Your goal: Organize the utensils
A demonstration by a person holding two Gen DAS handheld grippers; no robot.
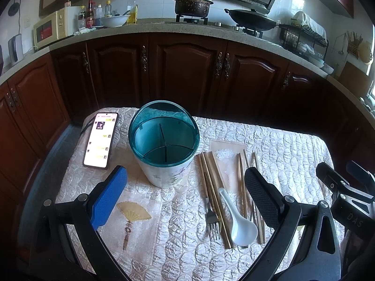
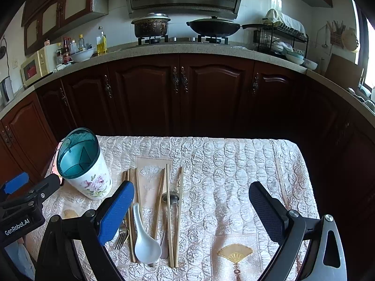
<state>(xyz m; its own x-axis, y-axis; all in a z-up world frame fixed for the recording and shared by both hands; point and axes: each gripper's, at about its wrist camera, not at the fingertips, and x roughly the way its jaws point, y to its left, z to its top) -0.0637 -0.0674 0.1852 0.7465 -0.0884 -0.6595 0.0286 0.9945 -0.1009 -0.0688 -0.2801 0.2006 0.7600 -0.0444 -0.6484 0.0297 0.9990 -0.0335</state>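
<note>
A white flowered utensil holder with a teal rim stands upright and empty, its inside split into compartments. Right of it on the cloth lie several wooden chopsticks, a metal fork and a white ceramic spoon. My left gripper is open above the cloth just in front of the holder and holds nothing. In the right wrist view, the holder is at the left. The white spoon, chopsticks and a metal spoon lie ahead. My right gripper is open and holds nothing.
A lit phone lies left of the holder. The small table has a quilted cloth with fan embroidery. Dark wooden cabinets stand beyond the far edge, under a counter with pots and bottles.
</note>
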